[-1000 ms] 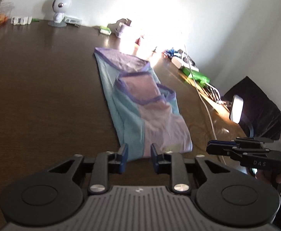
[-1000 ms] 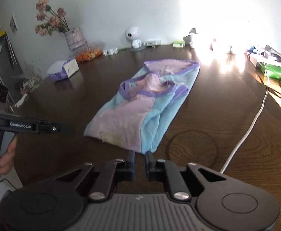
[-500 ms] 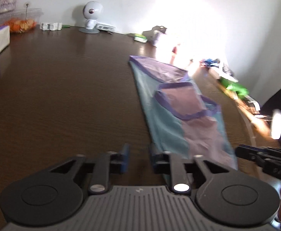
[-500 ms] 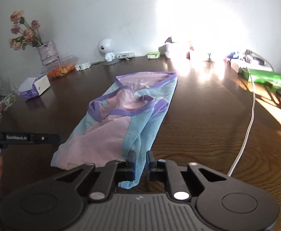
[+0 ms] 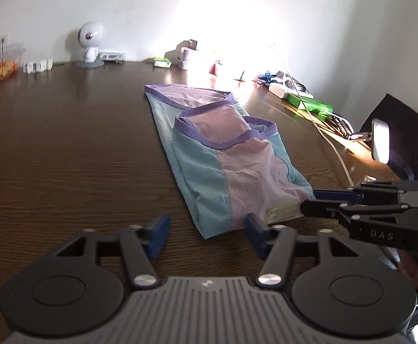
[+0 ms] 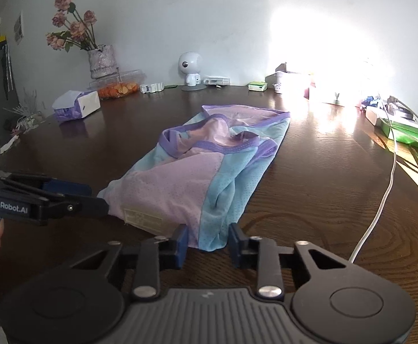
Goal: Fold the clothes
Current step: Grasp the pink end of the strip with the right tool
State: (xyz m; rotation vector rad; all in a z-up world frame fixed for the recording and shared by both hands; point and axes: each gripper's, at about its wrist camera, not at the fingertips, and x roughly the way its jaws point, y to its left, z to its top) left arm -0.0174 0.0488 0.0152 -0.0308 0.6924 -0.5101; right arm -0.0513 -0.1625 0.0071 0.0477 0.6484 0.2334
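A light blue and pink garment with purple trim [image 5: 223,154] lies folded lengthwise on the dark wooden table [image 5: 65,149]; it also shows in the right wrist view [image 6: 209,172]. My left gripper [image 5: 207,233] is open, its fingers straddling the garment's near left corner. My right gripper [image 6: 207,243] is open around the near blue corner. Each gripper shows in the other's view: the right one [image 5: 309,203] at the hem's label end, the left one [image 6: 94,197] at the pink corner.
A white cable [image 6: 380,195] runs along the table's right side near green items [image 6: 403,132]. A tissue box [image 6: 77,106], a vase of flowers [image 6: 100,60], a white robot figure [image 6: 190,68] and small items line the far edge.
Both grippers have opened from nearly shut. They have come down to the garment's near hem, one at each corner.
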